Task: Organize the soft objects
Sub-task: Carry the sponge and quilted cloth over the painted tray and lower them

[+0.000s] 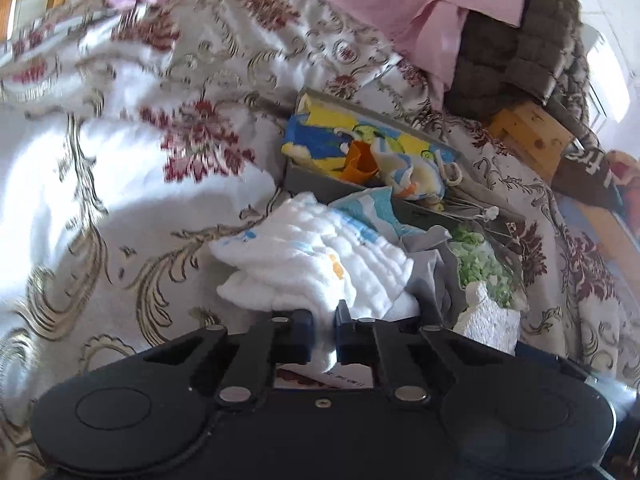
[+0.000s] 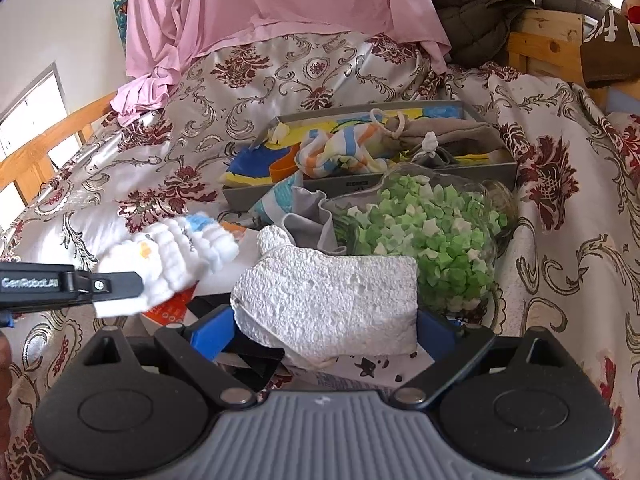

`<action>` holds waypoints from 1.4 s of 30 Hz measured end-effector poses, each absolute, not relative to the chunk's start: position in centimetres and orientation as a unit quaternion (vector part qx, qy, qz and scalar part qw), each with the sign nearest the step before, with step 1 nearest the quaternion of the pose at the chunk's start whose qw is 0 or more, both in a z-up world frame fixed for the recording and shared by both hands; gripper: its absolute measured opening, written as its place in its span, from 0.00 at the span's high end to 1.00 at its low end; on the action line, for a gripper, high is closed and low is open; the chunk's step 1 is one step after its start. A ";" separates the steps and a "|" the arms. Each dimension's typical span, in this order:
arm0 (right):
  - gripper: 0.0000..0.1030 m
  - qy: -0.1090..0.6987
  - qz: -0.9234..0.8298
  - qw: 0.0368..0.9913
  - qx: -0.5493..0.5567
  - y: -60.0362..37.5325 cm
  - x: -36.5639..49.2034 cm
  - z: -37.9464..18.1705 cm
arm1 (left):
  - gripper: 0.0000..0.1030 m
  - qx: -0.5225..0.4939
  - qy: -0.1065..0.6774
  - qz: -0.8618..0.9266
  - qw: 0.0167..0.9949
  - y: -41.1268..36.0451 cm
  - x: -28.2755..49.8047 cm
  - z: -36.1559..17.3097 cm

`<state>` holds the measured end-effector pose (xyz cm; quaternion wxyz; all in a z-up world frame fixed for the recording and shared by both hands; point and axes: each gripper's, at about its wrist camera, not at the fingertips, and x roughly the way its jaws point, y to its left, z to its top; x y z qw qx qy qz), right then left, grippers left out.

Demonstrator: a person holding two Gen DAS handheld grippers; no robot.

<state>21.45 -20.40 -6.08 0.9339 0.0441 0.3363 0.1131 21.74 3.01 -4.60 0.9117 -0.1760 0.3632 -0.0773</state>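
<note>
My left gripper (image 1: pixel 324 320) is shut on a white quilted cloth (image 1: pixel 312 264) with small blue and orange prints, pinching its near edge. From the right wrist view the same cloth (image 2: pixel 176 252) hangs off that gripper's black finger (image 2: pixel 116 285) at the left. My right gripper (image 2: pixel 324 328) is shut on a white porous sponge (image 2: pixel 332 296), which spans the gap between its blue pads. Just behind the sponge lies a clear bag of green and white foam stars (image 2: pixel 432 232).
A grey tray (image 2: pixel 360 182) behind the bag holds a yellow-blue cloth (image 2: pixel 256 168), a striped cloth (image 2: pixel 340 152) and a grey drawstring pouch (image 2: pixel 440 132). Everything rests on a floral bedspread (image 1: pixel 120 200). Pink fabric (image 2: pixel 280 0), a brown jacket (image 2: pixel 480 8) and a wooden frame (image 2: pixel 548 40) line the back.
</note>
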 end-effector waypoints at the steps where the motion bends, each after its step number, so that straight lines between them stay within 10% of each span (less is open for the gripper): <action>1: 0.05 0.334 0.114 0.935 0.045 -20.4 21.3 -5.9 | 0.91 -0.166 0.353 -0.077 0.917 2.8 21.3 -4.2; 21: 0.05 0.259 0.122 0.956 0.066 -21.4 20.5 -2.7 | 0.92 -0.103 0.233 -0.115 0.960 0.7 17.3 3.2; 42: 0.05 0.195 0.004 0.966 0.168 -32.1 38.8 -1.1 | 0.92 -0.100 0.200 -0.147 0.964 -8.4 37.9 6.9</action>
